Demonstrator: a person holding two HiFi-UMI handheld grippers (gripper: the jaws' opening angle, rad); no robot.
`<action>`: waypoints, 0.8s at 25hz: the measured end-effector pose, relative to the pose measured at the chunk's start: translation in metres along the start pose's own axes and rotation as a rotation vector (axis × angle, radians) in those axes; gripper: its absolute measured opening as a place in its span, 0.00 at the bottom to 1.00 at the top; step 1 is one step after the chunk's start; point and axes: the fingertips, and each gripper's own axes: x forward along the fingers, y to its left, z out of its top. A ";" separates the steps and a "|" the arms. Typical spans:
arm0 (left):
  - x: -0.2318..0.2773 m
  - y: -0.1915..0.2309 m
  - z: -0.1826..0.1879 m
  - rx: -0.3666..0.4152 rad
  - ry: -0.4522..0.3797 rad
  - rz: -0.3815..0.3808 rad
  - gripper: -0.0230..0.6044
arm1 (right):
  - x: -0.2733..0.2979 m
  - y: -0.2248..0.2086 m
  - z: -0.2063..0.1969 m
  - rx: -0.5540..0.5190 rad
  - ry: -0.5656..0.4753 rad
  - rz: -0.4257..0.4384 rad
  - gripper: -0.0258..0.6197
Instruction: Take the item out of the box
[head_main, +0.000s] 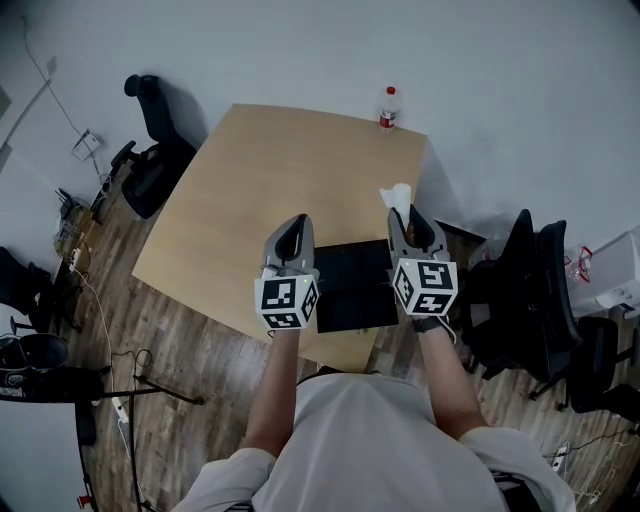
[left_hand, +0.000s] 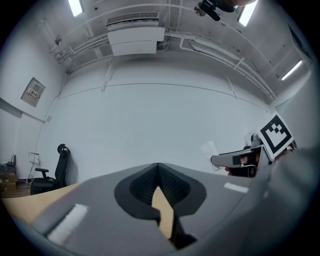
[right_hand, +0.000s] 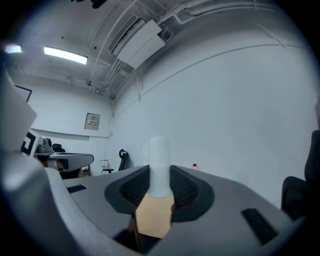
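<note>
A black box (head_main: 350, 285) lies open at the near edge of the wooden table (head_main: 270, 170). My right gripper (head_main: 410, 214) is raised over the box's right side, shut on a white upright item (head_main: 397, 196). In the right gripper view the white item (right_hand: 160, 162) stands between the jaws of the right gripper (right_hand: 160, 175) and sticks out above them. My left gripper (head_main: 293, 228) hovers over the box's left edge. In the left gripper view the left gripper (left_hand: 157, 167) has its tips together, with nothing between them. That view also shows the white item (left_hand: 210, 150) off to the right.
A bottle with a red label (head_main: 388, 107) stands at the table's far edge. Black office chairs stand to the left (head_main: 150, 150) and to the right (head_main: 525, 290) of the table. Cables and stands lie on the wooden floor at left (head_main: 100, 380).
</note>
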 end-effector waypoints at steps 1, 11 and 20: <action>0.000 -0.002 -0.002 0.000 0.002 -0.005 0.05 | -0.001 -0.001 -0.002 0.000 0.005 -0.008 0.25; 0.003 -0.011 -0.002 -0.007 -0.008 -0.026 0.04 | -0.006 0.003 0.002 0.000 -0.010 0.004 0.24; 0.010 -0.011 -0.006 -0.020 -0.006 -0.031 0.05 | -0.005 0.005 0.000 -0.025 -0.004 0.010 0.24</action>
